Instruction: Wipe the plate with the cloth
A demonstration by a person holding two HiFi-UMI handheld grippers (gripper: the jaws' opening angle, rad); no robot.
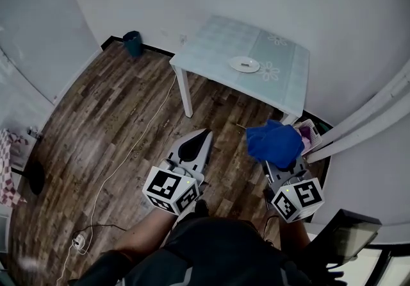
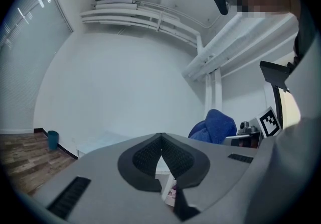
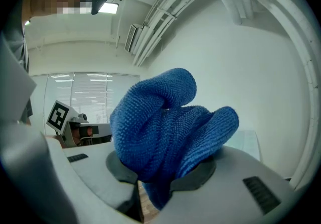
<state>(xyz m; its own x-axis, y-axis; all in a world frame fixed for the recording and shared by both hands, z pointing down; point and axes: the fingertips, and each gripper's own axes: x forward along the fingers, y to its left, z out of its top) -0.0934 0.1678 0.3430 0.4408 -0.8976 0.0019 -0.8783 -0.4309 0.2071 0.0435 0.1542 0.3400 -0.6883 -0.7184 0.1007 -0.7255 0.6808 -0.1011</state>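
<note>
- clamping a bunched blue cloth (image 1: pixel 275 142), the jaws of the right gripper (image 3: pixel 163 180) hang well short of the tabletop (image 1: pixel 218 47).
- jaws of the left gripper (image 1: pixel 204 134) are pressed together, holding nothing, also short of the tabletop.
- white plate (image 1: pixel 245 64) rests on the tabletop.

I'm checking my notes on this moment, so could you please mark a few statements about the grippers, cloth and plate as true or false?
1. The right gripper is shut on the cloth. True.
2. The plate lies on the table. True.
3. The left gripper grips the plate. False: its jaws are together with nothing between them.
4. The cloth touches the plate. False: it is held over the floor, short of the table.
5. A bin stands on the table. False: it stands on the floor by the wall.
</note>
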